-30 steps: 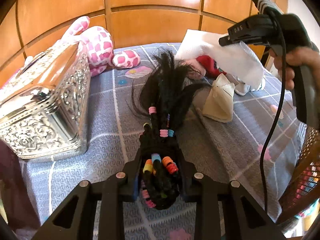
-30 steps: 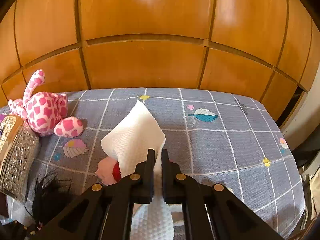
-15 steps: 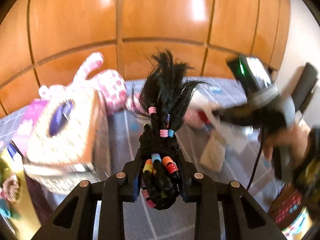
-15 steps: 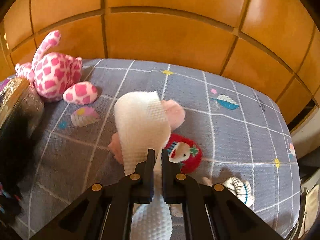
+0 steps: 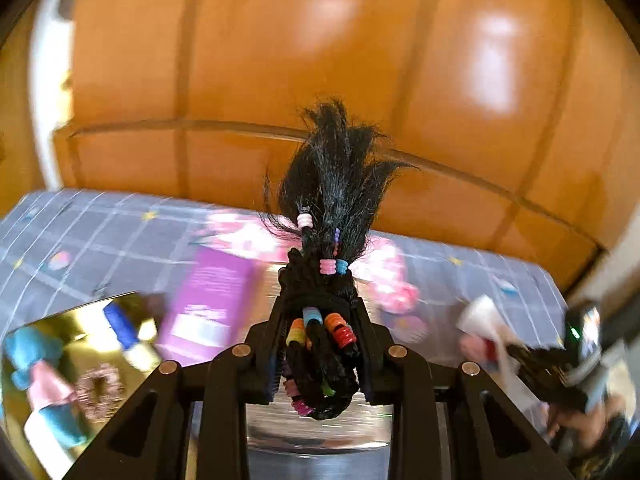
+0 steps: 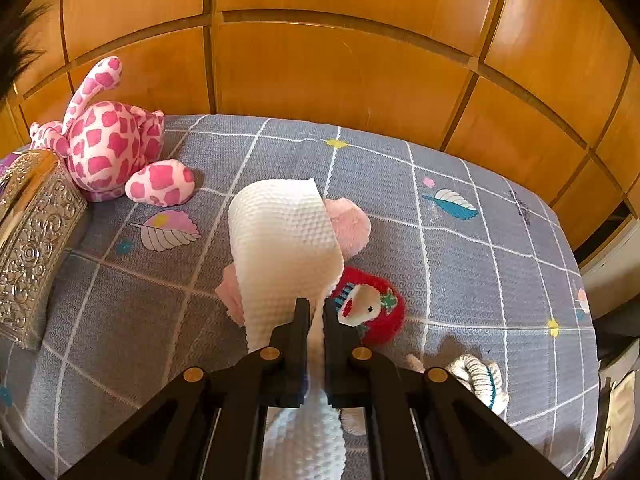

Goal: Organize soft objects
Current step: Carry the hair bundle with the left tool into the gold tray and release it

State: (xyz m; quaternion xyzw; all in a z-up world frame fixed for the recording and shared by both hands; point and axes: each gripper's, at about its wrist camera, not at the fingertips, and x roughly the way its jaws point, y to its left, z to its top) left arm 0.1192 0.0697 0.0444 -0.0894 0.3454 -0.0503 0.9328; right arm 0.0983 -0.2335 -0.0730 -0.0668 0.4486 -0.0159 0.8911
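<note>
The left gripper [image 5: 318, 354] pinches a black hair bundle [image 5: 322, 248] strung with coloured beads; its loose tuft sticks up past the fingertips toward the wood panels [image 5: 320, 80]. Below it, blurred, lie a purple box [image 5: 212, 300], a gold tray [image 5: 80, 356] with small bright items, and a silver box [image 5: 320, 432] directly under the fingers. At the right edge of this view the other gripper and a hand show, smeared.

The right gripper [image 6: 316, 312] is pressed together on a white cloth [image 6: 284, 248], which rises in a curl ahead of the fingers and trails down behind them. Beneath the cloth, on the grey checked bedspread [image 6: 480, 272], lie a pale pink plush [image 6: 348, 224] and a red plush [image 6: 372, 308]. A striped sock [image 6: 480, 376] rests to the right. Far left, a pink spotted toy [image 6: 108, 144] leans beside the silver box [image 6: 32, 240].
</note>
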